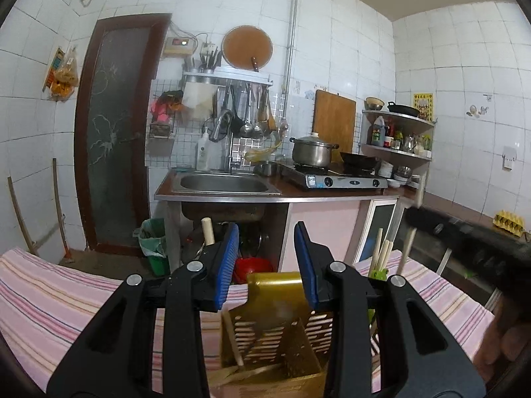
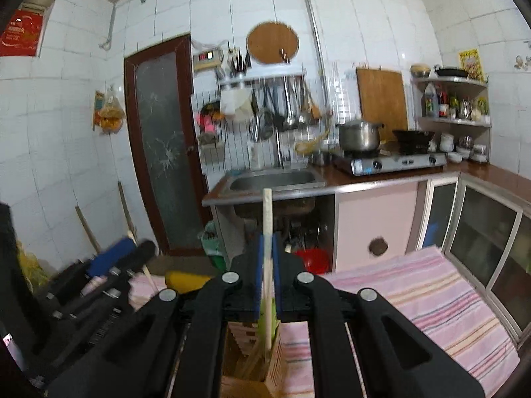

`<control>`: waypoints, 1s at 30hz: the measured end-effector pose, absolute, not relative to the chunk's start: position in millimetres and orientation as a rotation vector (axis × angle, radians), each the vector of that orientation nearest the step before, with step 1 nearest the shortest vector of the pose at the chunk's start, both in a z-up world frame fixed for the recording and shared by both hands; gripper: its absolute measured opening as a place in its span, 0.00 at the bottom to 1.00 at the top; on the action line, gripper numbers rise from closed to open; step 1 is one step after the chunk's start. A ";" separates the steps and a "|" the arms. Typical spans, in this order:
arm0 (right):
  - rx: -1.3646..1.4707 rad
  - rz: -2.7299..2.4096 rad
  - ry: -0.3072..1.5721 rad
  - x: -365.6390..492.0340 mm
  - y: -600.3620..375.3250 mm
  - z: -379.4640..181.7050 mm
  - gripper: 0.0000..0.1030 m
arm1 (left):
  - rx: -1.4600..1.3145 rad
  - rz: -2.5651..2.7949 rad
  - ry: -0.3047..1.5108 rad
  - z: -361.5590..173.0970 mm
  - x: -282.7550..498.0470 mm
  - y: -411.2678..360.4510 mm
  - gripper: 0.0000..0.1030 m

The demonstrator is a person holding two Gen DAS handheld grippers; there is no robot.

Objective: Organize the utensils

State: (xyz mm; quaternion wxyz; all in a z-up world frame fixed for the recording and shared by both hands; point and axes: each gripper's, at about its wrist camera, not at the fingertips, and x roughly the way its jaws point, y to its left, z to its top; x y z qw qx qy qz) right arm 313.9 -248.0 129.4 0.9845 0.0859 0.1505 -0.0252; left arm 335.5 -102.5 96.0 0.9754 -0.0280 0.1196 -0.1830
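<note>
- The left gripper (image 1: 266, 258) has its blue-padded jaws spread apart and holds nothing; it hangs right over the amber utensil holder (image 1: 275, 335).
- That utensil holder is a translucent yellow-brown slotted plastic box standing on the pink striped cloth (image 1: 66, 301); inside it, a wooden stick leans against the left wall and a divider splits the space.
- Just right of the holder, a green holder (image 1: 378, 274) carries several pale wooden handles (image 1: 381, 252) standing upright.
- A further pale wooden handle tip (image 1: 208, 230) rises just outside the left gripper's left finger; what it belongs to is hidden.
- The right gripper (image 2: 266, 265) is clamped on a wooden chopstick (image 2: 267, 219), which stands nearly upright between the closed blue pads, its top end well above the fingertips and its lower end reaching down toward the utensil holder beneath.
- In the right wrist view the holder's slatted wall (image 2: 245, 335) shows directly below the gripper, with something green beside the chopstick; motion blur hides whether the stick's tip is inside a compartment.
- Behind the holder, across the floor, stands the kitchen counter with a steel sink (image 1: 224, 183), a two-burner gas stove (image 1: 335, 179) carrying a lidded steel pot (image 1: 312, 151) and a black wok (image 1: 360, 160).
- Under the sink sit a red basin (image 1: 254, 267) and a green bin (image 1: 154, 243).
</note>
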 end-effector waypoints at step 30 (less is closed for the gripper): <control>0.068 -0.132 0.395 66.0 -179.7 26.7 0.96 | 0.011 -0.140 0.343 37.2 70.5 23.8 0.95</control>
